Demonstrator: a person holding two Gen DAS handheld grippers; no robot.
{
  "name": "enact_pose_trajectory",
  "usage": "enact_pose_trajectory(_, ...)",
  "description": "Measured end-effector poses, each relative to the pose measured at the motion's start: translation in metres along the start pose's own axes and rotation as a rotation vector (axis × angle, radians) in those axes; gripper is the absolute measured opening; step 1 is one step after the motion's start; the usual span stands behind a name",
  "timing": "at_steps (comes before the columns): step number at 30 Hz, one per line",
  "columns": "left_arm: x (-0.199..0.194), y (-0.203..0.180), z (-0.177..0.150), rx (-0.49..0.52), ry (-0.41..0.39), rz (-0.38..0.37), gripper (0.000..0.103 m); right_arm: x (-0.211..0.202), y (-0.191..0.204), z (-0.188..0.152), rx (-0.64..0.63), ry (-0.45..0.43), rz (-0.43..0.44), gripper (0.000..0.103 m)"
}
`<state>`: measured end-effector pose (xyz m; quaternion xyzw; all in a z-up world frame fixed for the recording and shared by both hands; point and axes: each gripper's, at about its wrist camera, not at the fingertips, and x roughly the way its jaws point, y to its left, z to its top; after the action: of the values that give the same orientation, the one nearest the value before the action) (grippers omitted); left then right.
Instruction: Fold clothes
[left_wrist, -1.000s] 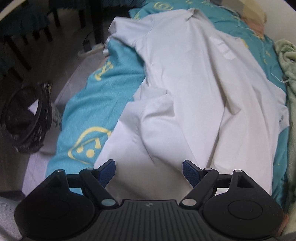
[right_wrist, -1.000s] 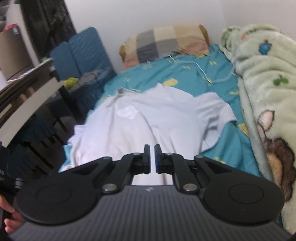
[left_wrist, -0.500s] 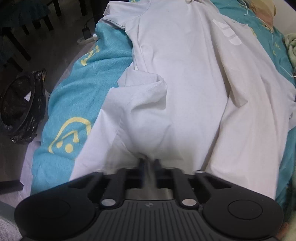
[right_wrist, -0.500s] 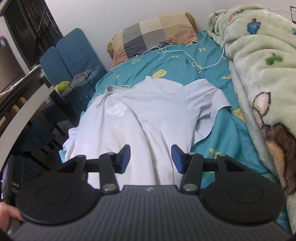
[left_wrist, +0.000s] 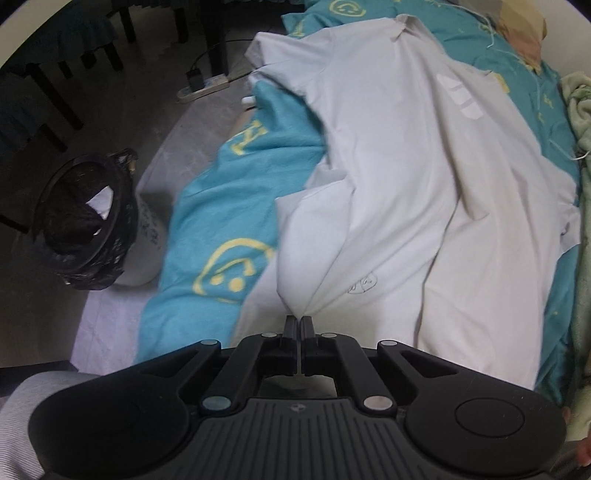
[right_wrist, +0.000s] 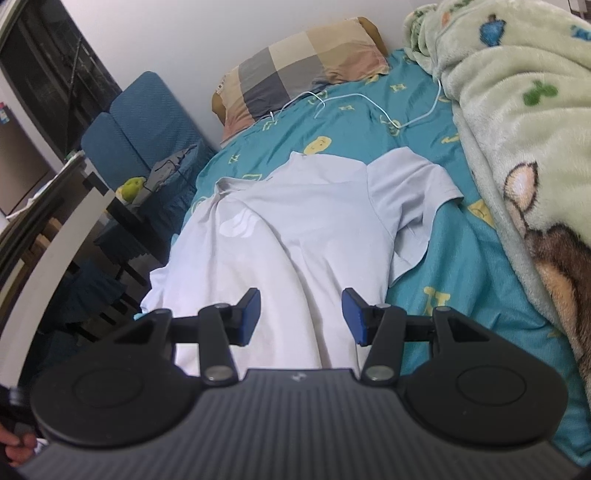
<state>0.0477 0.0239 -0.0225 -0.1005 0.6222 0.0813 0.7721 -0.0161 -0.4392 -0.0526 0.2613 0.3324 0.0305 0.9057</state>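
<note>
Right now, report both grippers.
Left gripper: shut on the white polo shirt.
Right gripper: open, holding nothing.

Bare teal sheet (right_wrist: 461, 280) right of the shirt (right_wrist: 314, 236), hemmed by the heaped blanket (right_wrist: 524, 140).

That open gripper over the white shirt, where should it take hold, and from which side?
Probably the bottom hem of the white shirt, on its own side. The right gripper hangs open just above that near edge, while the left gripper is already shut on a pinch of the shirt's near edge. Coming from the foot of the bed, low and flat, suits a thin edge lying on the sheet.
</note>
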Motion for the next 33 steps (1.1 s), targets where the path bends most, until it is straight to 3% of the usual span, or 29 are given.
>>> enact_pose_trajectory(7, 0.011, 0.033, 0.007, 0.009, -0.015, 0.084, 0.0, 0.004, -0.007, 0.001, 0.033, 0.019, 0.011, 0.052)
enact_pose_trajectory(12, 0.011, 0.017, 0.015, 0.08, -0.127, 0.021, 0.004, 0.002, -0.017, 0.005, 0.091, 0.034, 0.017, 0.052)
enact_pose_trajectory(16, 0.011, -0.006, 0.023, 0.166, -0.233, -0.031, 0.025, -0.006, -0.029, 0.02, 0.115, 0.034, -0.002, 0.052)
enact_pose_trajectory(20, 0.012, -0.029, 0.031, 0.252, -0.338, -0.084, 0.032, -0.007, -0.038, 0.039, 0.099, 0.033, -0.055, 0.052)
enact_pose_trajectory(22, 0.012, -0.041, 0.035, 0.295, -0.391, -0.111, 0.046, 0.001, -0.038, 0.047, 0.067, 0.055, -0.05, 0.052)
enact_pose_trajectory(23, 0.013, -0.047, 0.037, 0.316, -0.418, -0.124, 0.048, 0.006, -0.037, 0.052, 0.048, 0.066, -0.04, 0.052)
enact_pose_trajectory(28, 0.061, -0.078, 0.124, 0.42, -0.495, -0.093, 0.055, 0.054, -0.013, 0.09, -0.127, 0.103, 0.031, 0.052)
enact_pose_trajectory(33, 0.112, -0.11, 0.214, 0.525, -0.569, -0.057, 0.061, 0.152, 0.006, 0.137, -0.299, 0.113, 0.045, 0.052)
